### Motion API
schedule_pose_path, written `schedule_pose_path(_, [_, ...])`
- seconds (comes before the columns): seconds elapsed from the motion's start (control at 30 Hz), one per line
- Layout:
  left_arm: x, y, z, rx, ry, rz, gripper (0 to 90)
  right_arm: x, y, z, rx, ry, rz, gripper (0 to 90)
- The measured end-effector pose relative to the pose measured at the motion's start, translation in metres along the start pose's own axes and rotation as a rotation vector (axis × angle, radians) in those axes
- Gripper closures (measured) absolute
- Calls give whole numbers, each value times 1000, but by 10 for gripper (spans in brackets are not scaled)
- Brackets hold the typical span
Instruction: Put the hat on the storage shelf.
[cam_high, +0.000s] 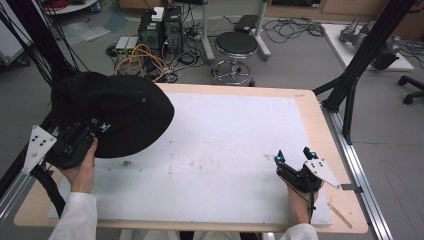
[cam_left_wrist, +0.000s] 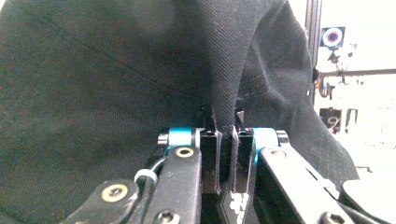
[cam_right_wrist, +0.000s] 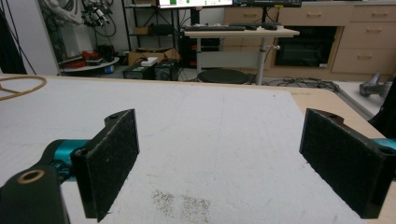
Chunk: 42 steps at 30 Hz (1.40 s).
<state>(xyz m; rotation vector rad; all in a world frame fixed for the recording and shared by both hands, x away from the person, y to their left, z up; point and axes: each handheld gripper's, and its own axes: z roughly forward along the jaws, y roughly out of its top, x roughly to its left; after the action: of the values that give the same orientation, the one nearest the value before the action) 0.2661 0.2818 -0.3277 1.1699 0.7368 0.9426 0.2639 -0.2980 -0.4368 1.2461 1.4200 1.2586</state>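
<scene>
A black cloth hat (cam_high: 115, 112) hangs over the far left corner of the table, raised off the white mat (cam_high: 225, 135). My left gripper (cam_high: 102, 125) is shut on a fold of the hat at its near edge. In the left gripper view the jaws stand close together, pinching the dark fabric (cam_left_wrist: 116, 70) at the gripper's (cam_left_wrist: 224, 123) tips. My right gripper (cam_high: 293, 154) rests low near the front right of the mat. It (cam_right_wrist: 219, 158) is open, with only bare mat between its felt pads (cam_right_wrist: 112, 158).
The wooden table rim (cam_high: 310, 100) borders the mat. A black frame post (cam_high: 350, 80) slants up at the right edge. Beyond the far edge stand a stool (cam_high: 236, 45) and computer boxes with cables (cam_high: 160, 30). Faint dirt marks (cam_right_wrist: 182, 203) dot the mat.
</scene>
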Motion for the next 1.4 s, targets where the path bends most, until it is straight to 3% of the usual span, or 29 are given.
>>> schedule_pose_path(0.2, [0, 15, 27, -29, -14, 28, 855, 2, 0, -1, -3, 5, 0, 111])
schedule_pose_path(0.37, [1, 24, 40, -52, -13, 45, 855, 3, 1, -2, -15, 0, -6, 111])
schedule_pose_path(0.63, [5, 42, 66, -57, -20, 72, 855, 4, 2, -3, -24, -7, 5, 111])
schedule_pose_path(1.03, [16, 63, 120, 13, -46, 109, 854, 4, 3, -4, -31, -1, 14, 112])
schedule_pose_path(1.2, [21, 66, 136, 30, -43, 111, 853, 4, 3, -5, -36, -6, 13, 112])
schedule_pose_path(1.4, [37, 67, 160, 44, -29, 46, 853, 5, 4, -5, -33, -10, 10, 113])
